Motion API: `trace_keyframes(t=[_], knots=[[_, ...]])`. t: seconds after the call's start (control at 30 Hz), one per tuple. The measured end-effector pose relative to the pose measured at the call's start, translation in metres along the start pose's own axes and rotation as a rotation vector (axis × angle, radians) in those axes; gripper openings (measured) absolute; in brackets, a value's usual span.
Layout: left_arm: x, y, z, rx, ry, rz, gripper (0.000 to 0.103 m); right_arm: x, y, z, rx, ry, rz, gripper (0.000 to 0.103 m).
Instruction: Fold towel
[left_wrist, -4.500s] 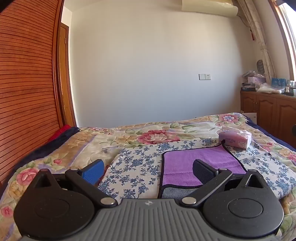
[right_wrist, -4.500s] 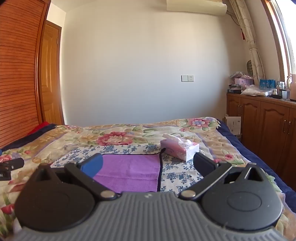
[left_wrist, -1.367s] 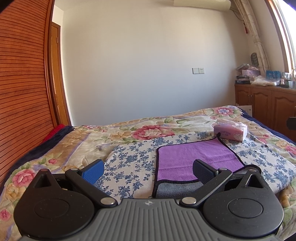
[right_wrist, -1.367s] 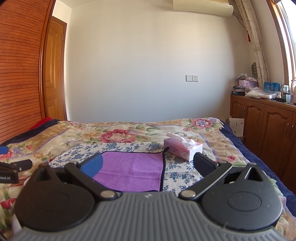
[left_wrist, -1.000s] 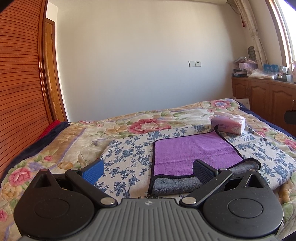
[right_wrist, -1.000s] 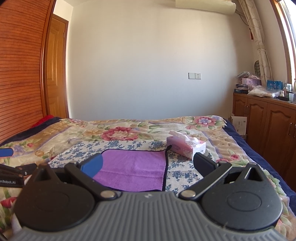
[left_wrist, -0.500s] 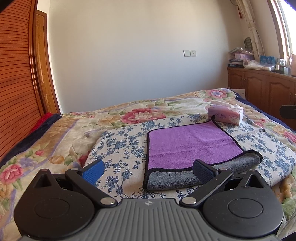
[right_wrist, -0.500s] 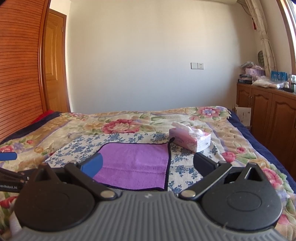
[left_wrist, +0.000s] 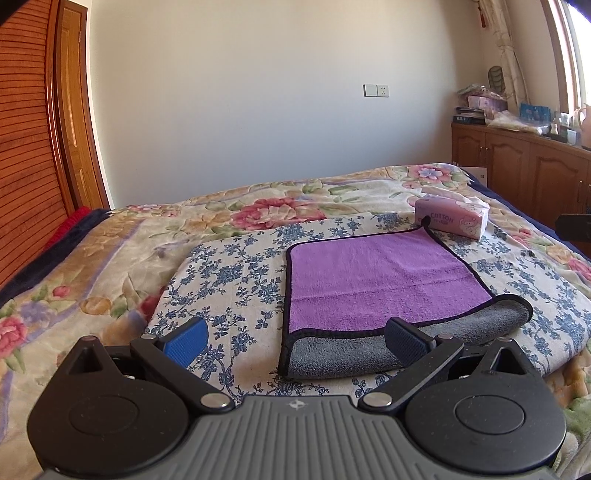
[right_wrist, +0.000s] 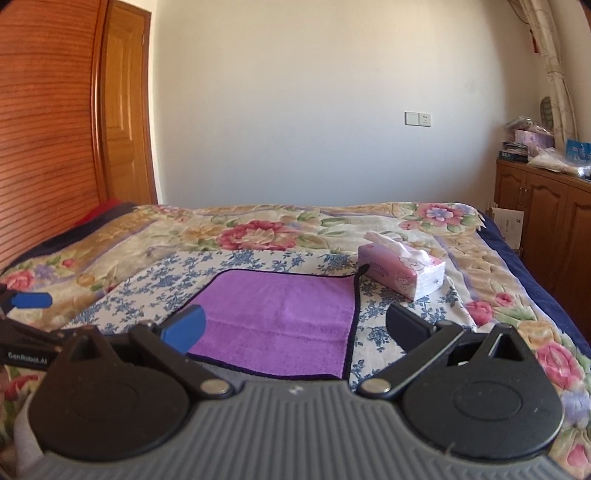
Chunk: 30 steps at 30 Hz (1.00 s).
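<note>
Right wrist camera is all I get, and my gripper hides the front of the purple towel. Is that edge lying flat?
Observer: No. From the left wrist camera, the purple towel's near edge is turned over, and its grey underside faces up.
Operator: Is the other gripper holding it?
Observer: No. The left gripper has its fingers spread wide, with nothing clamped.
Operator: Where is the grey bit biggest?
Observer: At the near right corner, where the fold bulges into a rounded curl.
</note>
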<state>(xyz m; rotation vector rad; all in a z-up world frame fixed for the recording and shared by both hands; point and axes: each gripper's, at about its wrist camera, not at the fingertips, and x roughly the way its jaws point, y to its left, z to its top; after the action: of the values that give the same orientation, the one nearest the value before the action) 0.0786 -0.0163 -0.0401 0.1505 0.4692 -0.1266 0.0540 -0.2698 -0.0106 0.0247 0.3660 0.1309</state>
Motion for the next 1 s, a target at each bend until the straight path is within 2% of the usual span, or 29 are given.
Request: trace_keyframes(t=[0.6,0.7,1.0], knots=[[0.039,0.015,0.005,-0.038,-0.009,0.038,0.103,0.040,-0.002,-0.005,-0.071,0.083,-0.014,0.103],[0.047,0.017,0.007,-0.036,0.006,0.019,0.103,0.047,-0.003,-0.009,-0.090,0.097,-0.027,0.103],[0.071,0.023,0.006,-0.052,0.086,-0.042,0.103,0.075,-0.011,-0.014,-0.070,0.215,0.017,0.103]])
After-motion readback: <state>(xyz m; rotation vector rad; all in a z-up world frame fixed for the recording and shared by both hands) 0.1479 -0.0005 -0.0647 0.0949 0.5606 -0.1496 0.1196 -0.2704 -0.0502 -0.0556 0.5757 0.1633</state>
